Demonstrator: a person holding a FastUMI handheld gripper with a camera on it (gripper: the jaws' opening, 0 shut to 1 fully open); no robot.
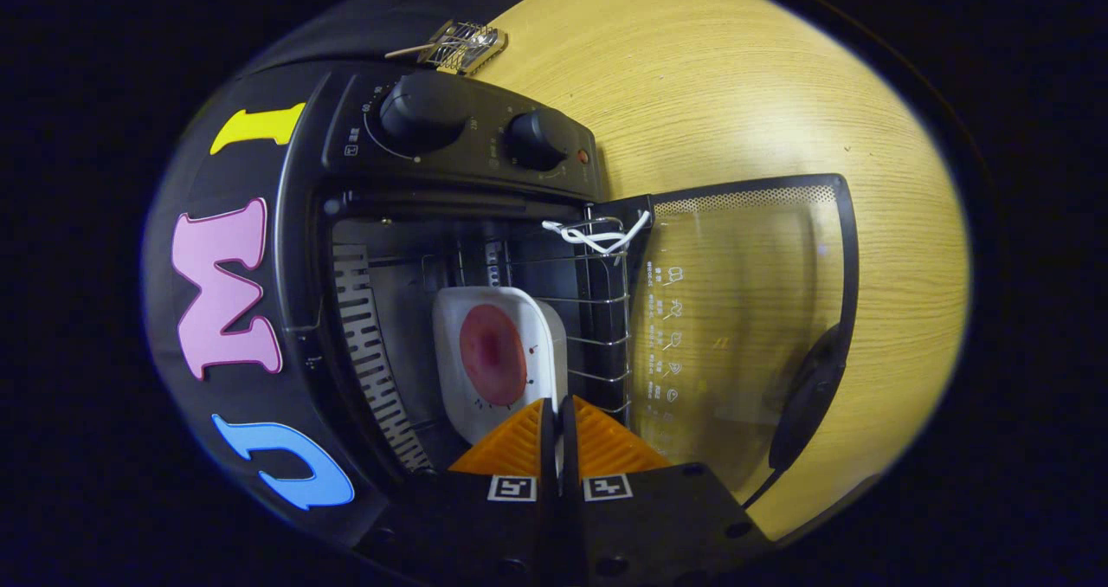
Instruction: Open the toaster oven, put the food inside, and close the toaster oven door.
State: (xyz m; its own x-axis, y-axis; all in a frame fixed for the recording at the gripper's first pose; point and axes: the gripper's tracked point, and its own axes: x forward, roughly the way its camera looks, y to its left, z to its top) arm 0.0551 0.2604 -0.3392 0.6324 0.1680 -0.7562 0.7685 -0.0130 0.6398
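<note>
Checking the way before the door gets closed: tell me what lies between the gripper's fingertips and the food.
In the gripper view, only the white plate's rim lies between the gripper and the reddish food; its fingers pinch that rim.

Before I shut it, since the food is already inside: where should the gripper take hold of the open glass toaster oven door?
Take the black curved handle on the free edge of the glass toaster oven door, coming from the wooden table side. The bar stands off the glass, so fingers can likely close around it. The gripper is now pinched on the white plate's rim, holding the pink round food.
</note>
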